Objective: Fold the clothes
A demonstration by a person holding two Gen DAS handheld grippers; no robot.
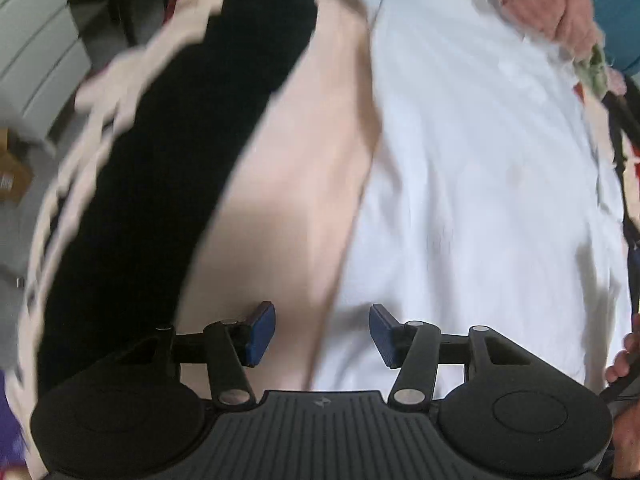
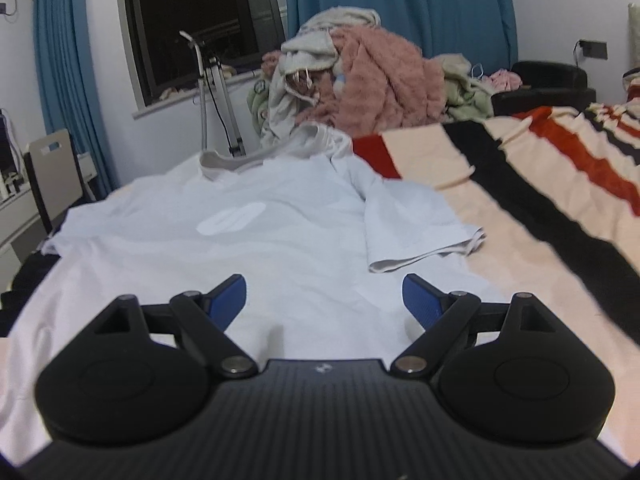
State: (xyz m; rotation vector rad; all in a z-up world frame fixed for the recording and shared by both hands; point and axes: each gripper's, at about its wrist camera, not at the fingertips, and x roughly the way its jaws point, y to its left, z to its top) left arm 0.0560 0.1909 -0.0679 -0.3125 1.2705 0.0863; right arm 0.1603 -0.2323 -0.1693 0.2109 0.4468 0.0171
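We're over the bed w/ both tongs released, nothing gripped. Right tongs (image 2: 324, 300) sit low above the white T-shirt (image 2: 224, 240), which lies spread flat on the striped blanket (image 2: 540, 184), collar (image 2: 224, 166) at the far end, pale oval print (image 2: 232, 218) on the chest. One short sleeve (image 2: 416, 232) is folded out to the right, its hem on the cream stripe. Blue pads (image 2: 226, 300) stand wide apart, shirt fabric showing between them.

Left tongs (image 1: 322, 334) also spread, hovering above the shirt's (image 1: 480, 160) edge where white cloth meets the cream band of the blanket (image 1: 304, 152); black stripe (image 1: 168, 184) runs alongside. This view's smeared w/ blur, so fine detail's lost. A hand (image 1: 624, 360) peeks in at the right edge.

Beyond the shirt, a laundry pile (image 2: 360, 84) heaps up, pink fleece on top, grey & green bits around it. Behind: teal curtains (image 2: 400, 4), dark window (image 2: 192, 20), tripod stand (image 2: 218, 100).
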